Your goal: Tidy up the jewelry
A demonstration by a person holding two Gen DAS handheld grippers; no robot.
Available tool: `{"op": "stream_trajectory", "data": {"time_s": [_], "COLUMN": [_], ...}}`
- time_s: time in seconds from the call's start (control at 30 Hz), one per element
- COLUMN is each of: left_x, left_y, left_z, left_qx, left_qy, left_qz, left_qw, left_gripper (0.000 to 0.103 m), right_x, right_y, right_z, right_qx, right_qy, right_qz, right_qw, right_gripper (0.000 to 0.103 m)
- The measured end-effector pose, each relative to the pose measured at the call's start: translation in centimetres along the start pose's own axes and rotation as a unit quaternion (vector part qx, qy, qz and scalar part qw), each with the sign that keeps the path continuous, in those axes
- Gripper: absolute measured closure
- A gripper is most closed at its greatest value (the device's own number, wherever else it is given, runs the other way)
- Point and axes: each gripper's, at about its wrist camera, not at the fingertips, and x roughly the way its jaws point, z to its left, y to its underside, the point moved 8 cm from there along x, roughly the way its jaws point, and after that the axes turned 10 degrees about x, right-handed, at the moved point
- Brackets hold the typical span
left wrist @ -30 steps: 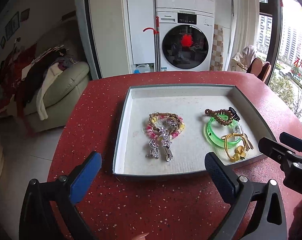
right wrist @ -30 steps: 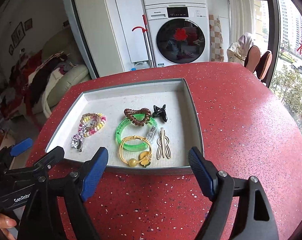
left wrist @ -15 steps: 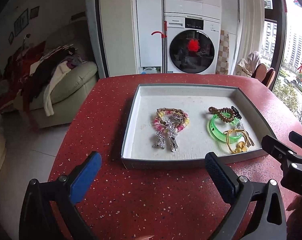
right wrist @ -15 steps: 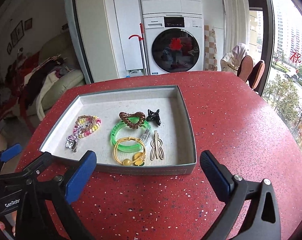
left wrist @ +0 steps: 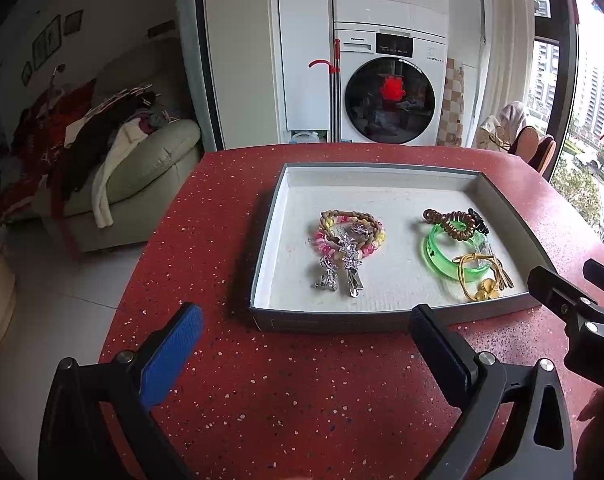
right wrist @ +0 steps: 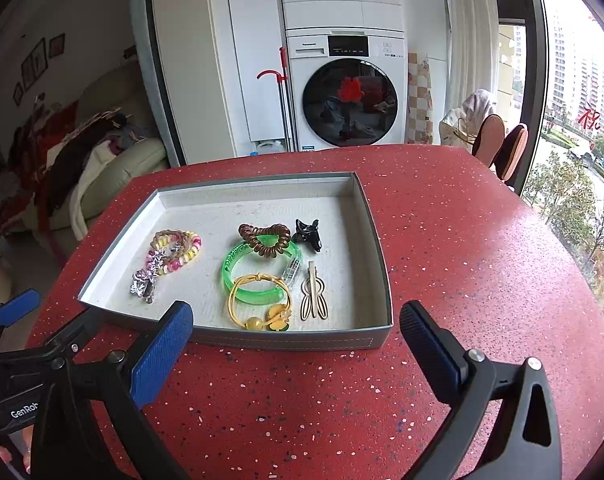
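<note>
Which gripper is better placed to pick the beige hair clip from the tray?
Probably the right gripper: it is open, and the beige hair clip lies just beyond it in the tray. The left gripper faces the tray's other side.

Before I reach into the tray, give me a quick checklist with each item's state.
1. Right gripper open and empty: ok.
2. Left gripper open and empty: ok.
3. Both grippers short of the tray, over the table: ok.
4. Items free to lift singly: not ok. The brown coil tie lies on the green bangle, and the yellow tie overlaps it too.
5. Beige clip and black claw clip lie apart from the pile: ok.
6. Silver clips separable from the braided bracelets: cannot tell.
</note>
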Motion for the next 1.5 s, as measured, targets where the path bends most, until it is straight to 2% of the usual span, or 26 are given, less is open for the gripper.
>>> {"op": "stream_trajectory", "data": {"time_s": [1.5], "left_x": [-0.05], "left_y": [0.47], "left_z": [0.0], "left_qx": [0.002], "left_qy": [0.003], "left_qz": [0.006], "left_qw": [1.0], "left_gripper": [0.0], "right_x": [0.02], "right_y": [0.1], "right_z": [-0.1], "right_qx": [-0.002], "right_qy": [0.003], "right_qz": [0.002], "right_qw": [1.0], "right_gripper": [0.0]}}
